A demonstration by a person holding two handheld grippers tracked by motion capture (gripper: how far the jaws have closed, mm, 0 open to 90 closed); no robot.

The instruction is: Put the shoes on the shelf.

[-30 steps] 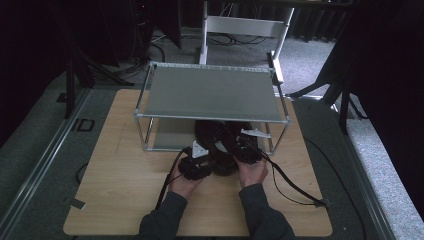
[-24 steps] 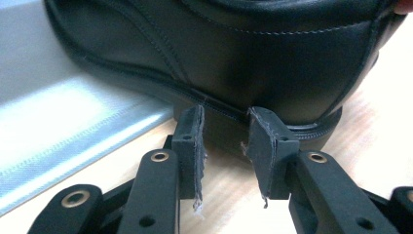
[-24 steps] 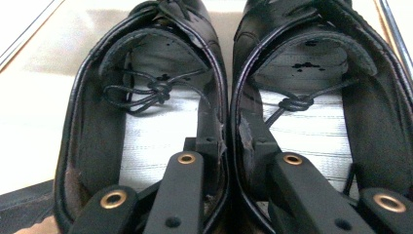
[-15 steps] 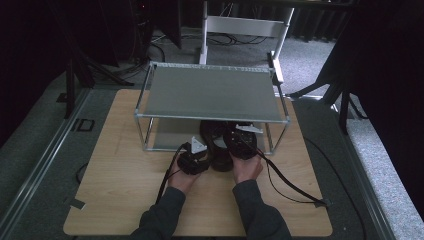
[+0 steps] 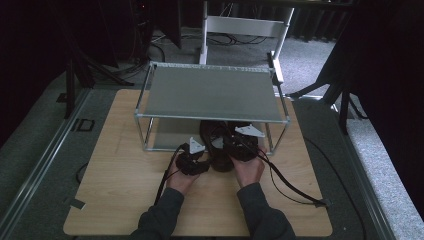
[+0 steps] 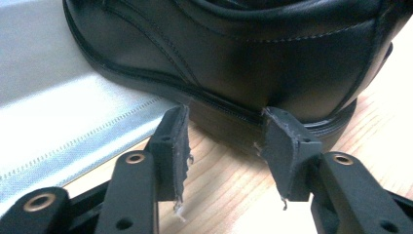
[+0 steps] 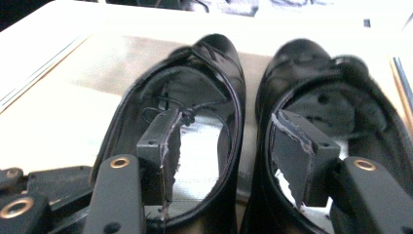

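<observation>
Since a second ago, both hands have pushed forward, carrying the pair of shoes [image 5: 220,145] farther under the rack [image 5: 210,92], so that the toes now lie on its lower shelf while the heels sit on the tabletop [image 5: 110,165] at the front rail.

On the left, the left gripper [image 6: 224,131] is open, its jaws spread on either side of the heel of the left shoe [image 6: 234,53] and apparently touching the sole edge without clamping it. That shoe straddles the lip of the silver lower shelf [image 6: 53,97], heel on wood, forepart on metal. The risk here is that a push from an unclamped gripper slips along the smooth leather, and the shoe pivots on the lip instead of sliding straight in.

On the right, the right gripper [image 7: 224,146] stands open too, one jaw down inside each shoe opening, so the inner walls of the two shoes lie between the jaws. If it closes from here it would pinch both walls together and drag the pair as one, and any lift could snag the thin lace [image 7: 170,105] lying beside the left jaw. A hasty pull back could also tug the right shoe [image 7: 331,112] off the shelf again.
</observation>
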